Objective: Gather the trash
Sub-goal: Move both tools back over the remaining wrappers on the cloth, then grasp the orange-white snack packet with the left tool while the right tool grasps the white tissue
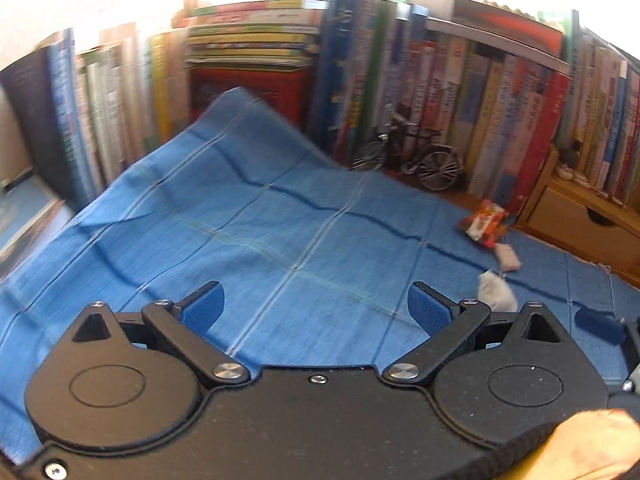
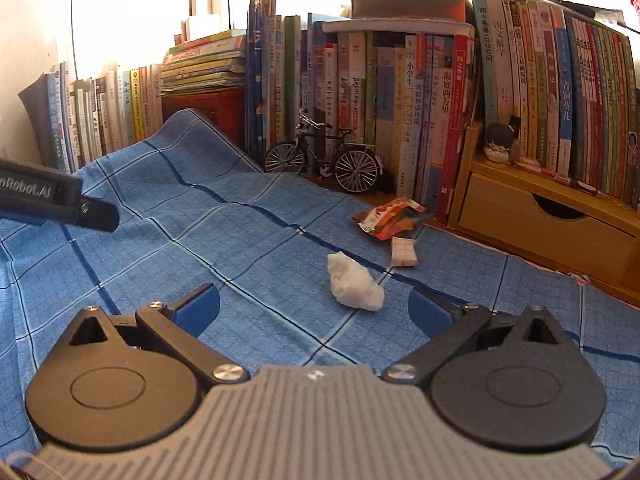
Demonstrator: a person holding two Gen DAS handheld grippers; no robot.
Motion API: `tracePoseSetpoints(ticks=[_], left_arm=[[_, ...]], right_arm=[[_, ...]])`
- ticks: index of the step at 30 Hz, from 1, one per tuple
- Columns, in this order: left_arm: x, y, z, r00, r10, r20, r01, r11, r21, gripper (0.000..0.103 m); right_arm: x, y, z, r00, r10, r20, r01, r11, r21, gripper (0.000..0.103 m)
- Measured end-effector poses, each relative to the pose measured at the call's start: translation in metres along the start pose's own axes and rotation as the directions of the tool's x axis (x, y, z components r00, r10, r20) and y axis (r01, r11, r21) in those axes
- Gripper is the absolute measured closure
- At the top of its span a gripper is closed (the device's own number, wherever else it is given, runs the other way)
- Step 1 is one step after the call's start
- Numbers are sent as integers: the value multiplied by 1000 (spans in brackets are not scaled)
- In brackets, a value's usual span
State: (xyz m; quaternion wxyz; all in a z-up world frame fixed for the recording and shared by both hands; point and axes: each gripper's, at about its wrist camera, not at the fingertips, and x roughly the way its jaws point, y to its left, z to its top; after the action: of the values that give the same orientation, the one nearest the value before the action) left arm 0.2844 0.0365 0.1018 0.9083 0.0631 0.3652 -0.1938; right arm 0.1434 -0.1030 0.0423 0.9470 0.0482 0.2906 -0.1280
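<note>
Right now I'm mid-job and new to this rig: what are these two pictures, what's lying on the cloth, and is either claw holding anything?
Each picture comes from a camera mounted on a hand-held claw, looking forward along its two fingers. One shows the left claw, the other the right claw. Both are open and hold nothing. On the blue checked cloth lie three bits of trash: a crumpled white tissue, a small pale packet, and an orange snack wrapper at the cloth's far edge. Behind stand books, a model bicycle and a wooden drawer. The tissue lies nearest the right claw.
</note>
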Motion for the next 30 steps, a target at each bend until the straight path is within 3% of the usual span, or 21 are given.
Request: tracePoseSetpoints(ticks=[4, 10, 15, 23, 30], left_arm=[[18, -30, 13, 999, -55, -1, 55, 998, 40, 5], [53, -76, 36, 990, -138, -26, 140, 982, 129, 5], [86, -108, 59, 973, -224, -51, 229, 963, 141, 5], [137, -147, 74, 949, -299, -103, 315, 927, 206, 7], [184, -180, 76, 925, -343, -162, 377, 874, 305, 21]], right_arm=[[5, -13, -1, 1000, 16, -4, -16, 1000, 2, 0], [13, -27, 1, 1000, -23, 3, 23, 999, 37, 0], [25, -32, 4, 998, -68, -6, 68, 997, 32, 0], [50, -27, -1, 993, -122, -2, 122, 991, 55, 0], [72, -26, -7, 988, -154, -23, 155, 985, 81, 10]])
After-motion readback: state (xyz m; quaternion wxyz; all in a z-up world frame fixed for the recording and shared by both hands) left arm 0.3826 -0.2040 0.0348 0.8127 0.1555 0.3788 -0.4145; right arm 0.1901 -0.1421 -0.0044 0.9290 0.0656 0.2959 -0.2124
